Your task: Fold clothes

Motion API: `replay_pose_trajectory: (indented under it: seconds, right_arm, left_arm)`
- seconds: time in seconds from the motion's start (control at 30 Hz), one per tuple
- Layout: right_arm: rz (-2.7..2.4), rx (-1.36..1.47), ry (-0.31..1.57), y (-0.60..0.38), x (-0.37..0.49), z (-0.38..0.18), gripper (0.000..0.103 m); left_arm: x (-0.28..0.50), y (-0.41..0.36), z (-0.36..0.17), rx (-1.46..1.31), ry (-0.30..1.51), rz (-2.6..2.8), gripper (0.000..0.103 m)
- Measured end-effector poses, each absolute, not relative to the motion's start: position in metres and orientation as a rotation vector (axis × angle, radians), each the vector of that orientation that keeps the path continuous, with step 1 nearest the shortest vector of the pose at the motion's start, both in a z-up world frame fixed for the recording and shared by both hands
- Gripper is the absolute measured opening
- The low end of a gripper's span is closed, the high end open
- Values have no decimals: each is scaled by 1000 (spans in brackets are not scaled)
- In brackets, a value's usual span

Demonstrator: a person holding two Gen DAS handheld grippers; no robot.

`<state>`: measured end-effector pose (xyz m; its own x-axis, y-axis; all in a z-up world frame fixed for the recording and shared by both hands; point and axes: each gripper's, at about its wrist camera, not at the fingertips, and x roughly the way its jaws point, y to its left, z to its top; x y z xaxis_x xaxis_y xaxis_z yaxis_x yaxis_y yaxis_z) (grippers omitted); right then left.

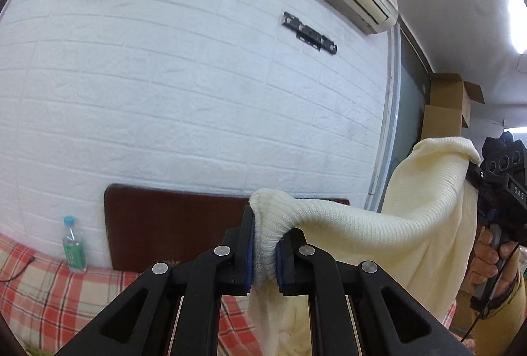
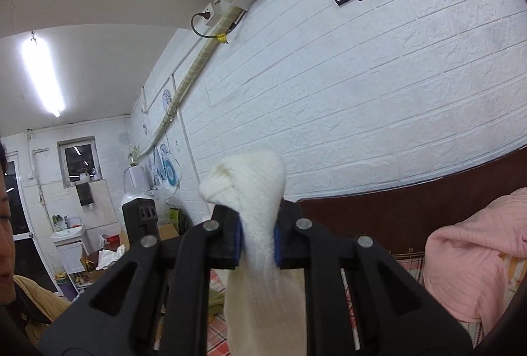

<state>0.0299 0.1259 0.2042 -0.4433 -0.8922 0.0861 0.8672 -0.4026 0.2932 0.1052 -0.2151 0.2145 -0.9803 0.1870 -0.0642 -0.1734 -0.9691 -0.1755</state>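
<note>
A cream knit sweater [image 1: 378, 224] hangs in the air between both grippers, above a bed with a red plaid sheet [image 1: 42, 283]. My left gripper [image 1: 265, 252] is shut on a bunched edge of the sweater. My right gripper [image 2: 258, 244] is shut on another bunched edge of the sweater [image 2: 253, 191], and the cloth hangs down below it. The right gripper also shows at the right edge of the left wrist view [image 1: 500, 178], with the sweater draped from it. The lower part of the sweater is hidden by the gripper bodies.
A dark brown headboard [image 1: 171, 224] stands against the white brick wall. A water bottle [image 1: 73, 244] stands at the bed's left. A pink garment [image 2: 474, 260] lies on the bed at the right. Cardboard boxes [image 1: 451, 105] are stacked at the far right. A person's face [image 2: 6, 224] is at the left edge.
</note>
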Motion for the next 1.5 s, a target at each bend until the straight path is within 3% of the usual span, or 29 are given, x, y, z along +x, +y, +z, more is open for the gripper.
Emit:
replay_pose_trajectory:
  seconds: [0.43,0.63,0.8,1.1,1.27,1.5]
  right_arm:
    - [-1967,-83,-268,143,88,312,16]
    - [-1967,-65,-262,144,79,309,16]
    - [-1970,181,-244,110,25,241,16]
    - [-1951,730,-266,53,-84,65,16]
    - [-1960,945,-284,35,-131,-12,16]
    - [-1979,988,-313,38,-170,-37,16]
  left_arm:
    - [219,-215,350,272,-56,3072,9]
    - [227,-211,379,226,150,3169,9]
    - [165,-219,316,-151,118,3187,9]
    - [43,-229,107,-921,-5,3007,9]
    - [2,-228,30,-1135,-35,2900,9]
    - [-29,-246,26,-1175,-84,2915,9]
